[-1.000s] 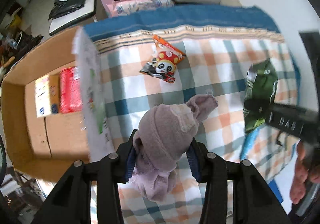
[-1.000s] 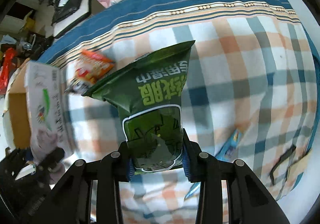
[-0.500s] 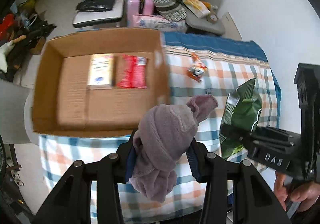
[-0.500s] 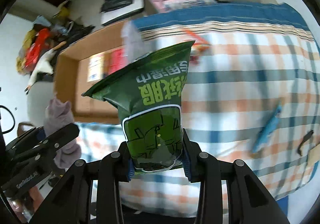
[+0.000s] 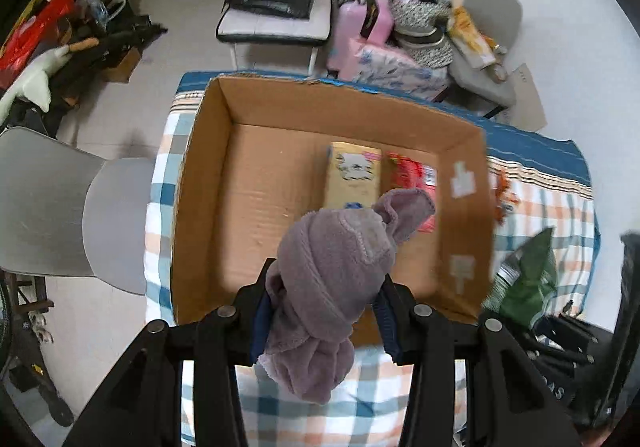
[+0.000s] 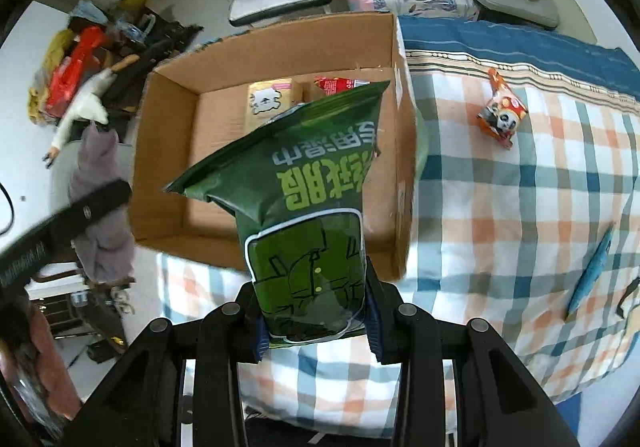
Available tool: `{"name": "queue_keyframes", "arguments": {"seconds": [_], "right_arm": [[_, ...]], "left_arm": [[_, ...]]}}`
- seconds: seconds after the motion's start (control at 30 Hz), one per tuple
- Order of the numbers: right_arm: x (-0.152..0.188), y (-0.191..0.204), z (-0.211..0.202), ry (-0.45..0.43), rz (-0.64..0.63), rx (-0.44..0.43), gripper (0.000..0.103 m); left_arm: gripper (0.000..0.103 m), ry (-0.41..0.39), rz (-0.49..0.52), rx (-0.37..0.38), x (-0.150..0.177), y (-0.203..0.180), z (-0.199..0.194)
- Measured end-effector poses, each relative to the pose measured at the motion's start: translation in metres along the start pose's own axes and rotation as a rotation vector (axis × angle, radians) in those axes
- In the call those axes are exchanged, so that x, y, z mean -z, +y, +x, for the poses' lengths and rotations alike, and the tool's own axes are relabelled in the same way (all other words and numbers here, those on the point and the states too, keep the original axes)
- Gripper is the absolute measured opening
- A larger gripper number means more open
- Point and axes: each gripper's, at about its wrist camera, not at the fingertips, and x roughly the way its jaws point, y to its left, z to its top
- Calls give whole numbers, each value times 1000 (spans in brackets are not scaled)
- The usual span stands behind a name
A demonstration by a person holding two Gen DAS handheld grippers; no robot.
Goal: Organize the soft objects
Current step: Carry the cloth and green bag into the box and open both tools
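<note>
My left gripper [image 5: 322, 311] is shut on a mauve plush cloth [image 5: 336, 279] and holds it above the near edge of an open cardboard box [image 5: 208, 175]. My right gripper [image 6: 314, 311] is shut on a green snack bag [image 6: 304, 199] and holds it over the box's near right corner [image 6: 400, 207]. Inside the box lie a yellow packet [image 5: 352, 175] and a red packet [image 5: 412, 175]. The cloth and left gripper also show at the left of the right wrist view [image 6: 100, 199]. The green bag shows at the right of the left wrist view [image 5: 528, 279].
The box sits on a checked tablecloth [image 6: 520, 187]. On the cloth lie an orange panda snack packet [image 6: 500, 111] and a blue flat packet [image 6: 592, 271]. A grey chair [image 5: 60, 207] stands left of the table. Chairs, bags and clutter [image 5: 392, 31] lie beyond.
Both grippers have swung left and back from over the cloth toward the box, carrying the plush cloth and the green bag. The box now fills the middle of both views.
</note>
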Motion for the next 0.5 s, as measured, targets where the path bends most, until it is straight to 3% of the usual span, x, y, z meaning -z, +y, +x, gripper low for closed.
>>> {"name": "queue_keyframes", "arguments": {"seconds": [0.23, 0.5], "right_arm": [[-34, 5, 41, 69, 17, 76, 39], [-51, 4, 81, 139, 32, 124, 40]], "left_arm": [[41, 104, -33, -21, -48, 19, 56], [42, 171, -25, -23, -76, 27, 99]]}}
